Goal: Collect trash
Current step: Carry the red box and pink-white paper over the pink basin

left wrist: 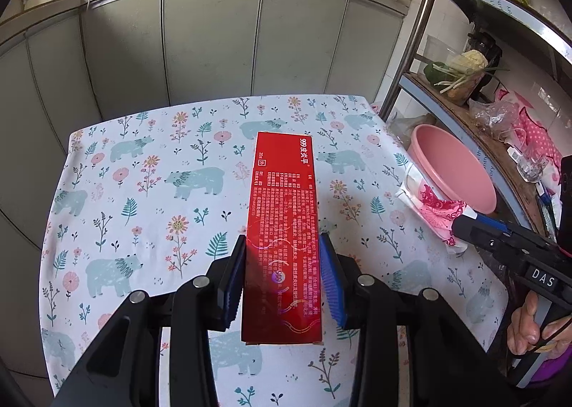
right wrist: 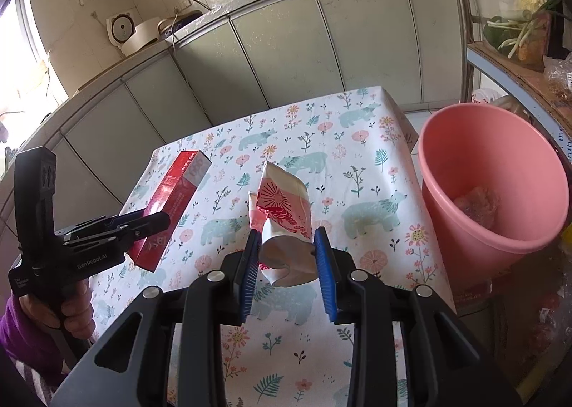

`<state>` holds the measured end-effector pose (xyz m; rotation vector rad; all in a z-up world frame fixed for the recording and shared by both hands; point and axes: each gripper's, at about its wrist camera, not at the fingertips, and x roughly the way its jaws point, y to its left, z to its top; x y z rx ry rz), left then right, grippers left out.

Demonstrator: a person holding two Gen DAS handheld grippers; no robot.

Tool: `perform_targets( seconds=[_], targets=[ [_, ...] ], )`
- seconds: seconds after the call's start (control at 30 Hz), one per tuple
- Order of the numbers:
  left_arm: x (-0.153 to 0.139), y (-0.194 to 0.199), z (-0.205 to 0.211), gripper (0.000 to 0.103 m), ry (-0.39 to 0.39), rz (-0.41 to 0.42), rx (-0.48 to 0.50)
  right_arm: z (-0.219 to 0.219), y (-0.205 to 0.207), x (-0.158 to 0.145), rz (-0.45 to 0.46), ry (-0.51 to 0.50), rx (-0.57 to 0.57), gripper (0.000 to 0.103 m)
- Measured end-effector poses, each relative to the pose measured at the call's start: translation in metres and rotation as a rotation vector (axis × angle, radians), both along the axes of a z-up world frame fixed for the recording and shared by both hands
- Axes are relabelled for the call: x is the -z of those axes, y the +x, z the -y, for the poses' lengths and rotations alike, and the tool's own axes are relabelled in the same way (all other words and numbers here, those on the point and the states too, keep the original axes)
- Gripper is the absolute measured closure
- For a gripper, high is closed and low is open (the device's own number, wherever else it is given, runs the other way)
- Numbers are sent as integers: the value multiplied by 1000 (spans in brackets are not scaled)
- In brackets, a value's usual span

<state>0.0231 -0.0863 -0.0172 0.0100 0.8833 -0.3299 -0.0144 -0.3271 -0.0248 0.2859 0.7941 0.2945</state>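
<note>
Left gripper [left wrist: 282, 264]: blue pads clamped on both long sides of the red carton [left wrist: 282, 228], which is held lengthwise, clear above the tablecloth [left wrist: 143, 192]. Right gripper [right wrist: 287, 264]: pads clenched on a crumpled white-and-red paper cup [right wrist: 286, 221], also lifted off the cloth. Pink bucket [right wrist: 464, 163] stands just beside the table's right edge, some crumpled waste lying at its bottom. Beyond: grey-green kitchen cabinets [left wrist: 214, 42], two woks on the counter.

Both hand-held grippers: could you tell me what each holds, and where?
Left hand-held gripper clamps the red box near its end; right hand-held gripper clamps the crumpled paper carton by its crushed end.
</note>
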Motion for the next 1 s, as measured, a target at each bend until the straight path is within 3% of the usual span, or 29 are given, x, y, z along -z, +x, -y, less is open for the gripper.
perform_targets(
  seconds=[0.27,0.6,1.0],
  targets=[
    [-14,12,36,65,-17,34,57,36,-9,-12,45,25,121,72],
    [-28,28,132,65,-17,66,218,125,-13,-7,60,13,414,72],
    [-13,52,232,64,-12,25,334,163,0,11,40,-40,501,71]
  ],
)
